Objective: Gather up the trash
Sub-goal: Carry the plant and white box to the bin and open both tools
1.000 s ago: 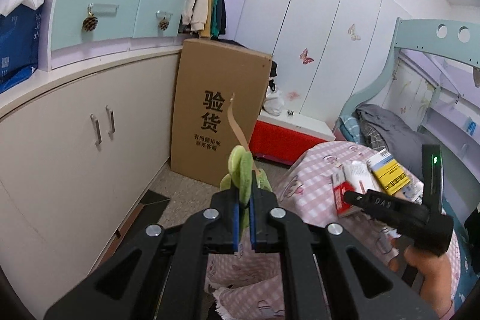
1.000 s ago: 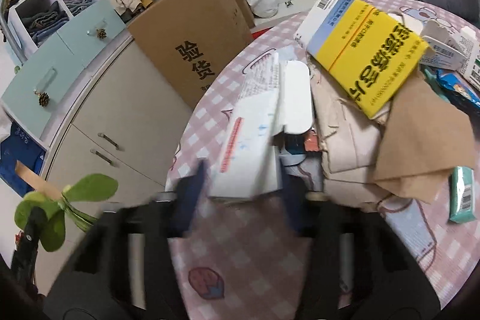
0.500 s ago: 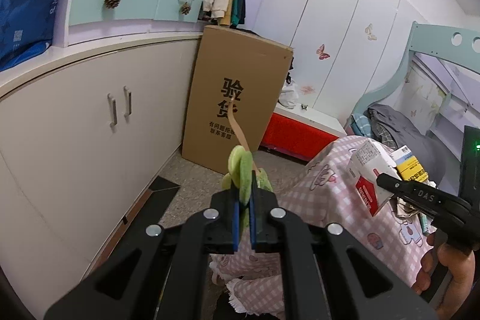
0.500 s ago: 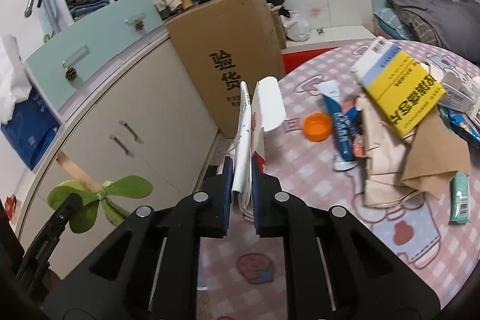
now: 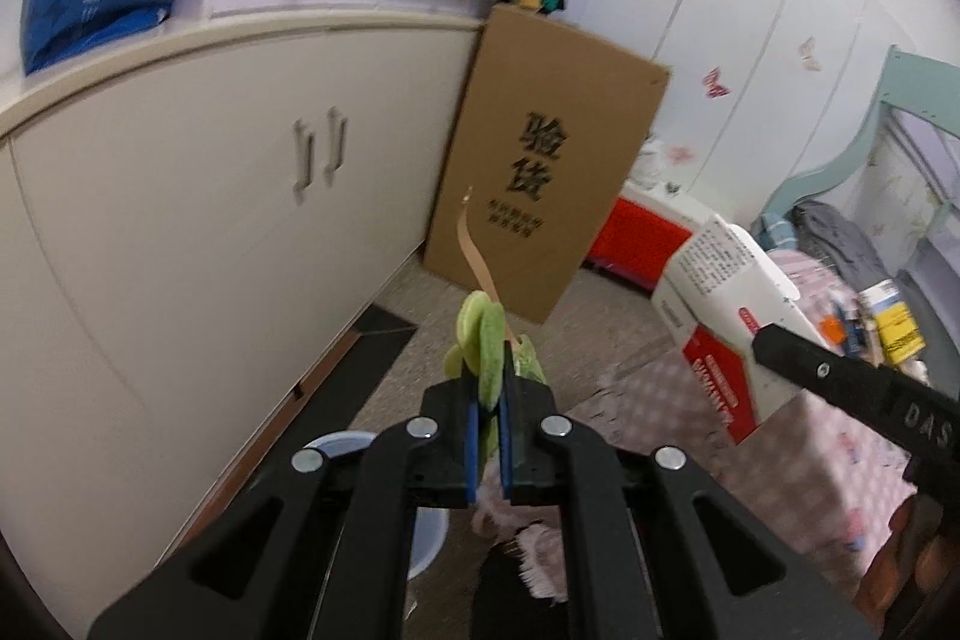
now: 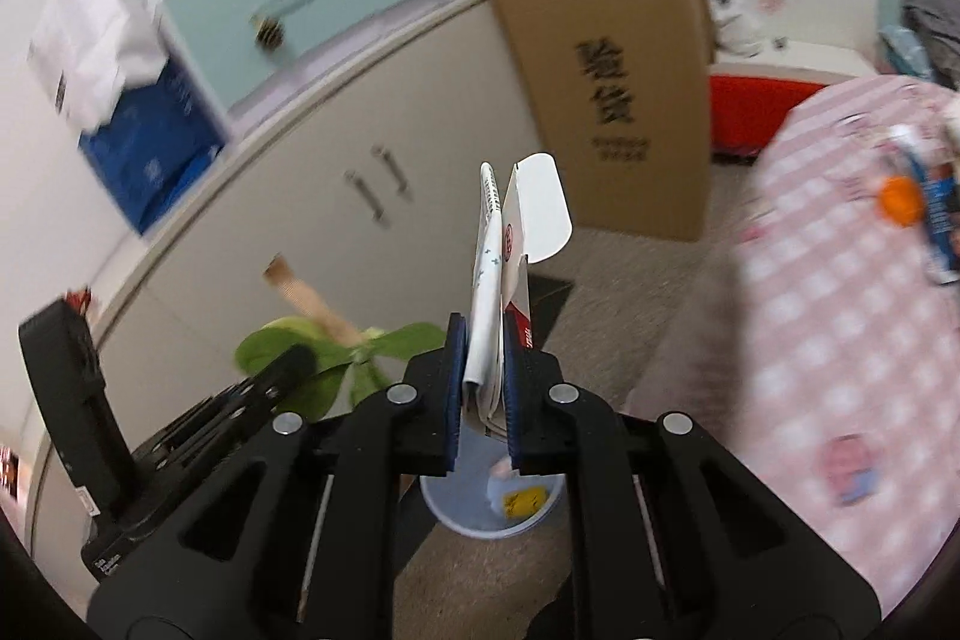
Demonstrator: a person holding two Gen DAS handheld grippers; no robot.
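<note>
The left gripper (image 5: 489, 400) pinches a green leafy sprig (image 5: 483, 346) with a tan strip. The right gripper (image 6: 483, 388) is clamped on a flattened white-and-red carton (image 6: 504, 268), held upright above a pale plastic bin (image 6: 492, 505) on the floor, beside the pink-checked table (image 6: 840, 292).

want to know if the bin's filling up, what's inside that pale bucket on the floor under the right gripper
In the right wrist view, the bucket holds a pale item with a yellow label. The right gripper, shut on a flattened white carton, covers the bucket's far side, so nothing more can be told.
</note>
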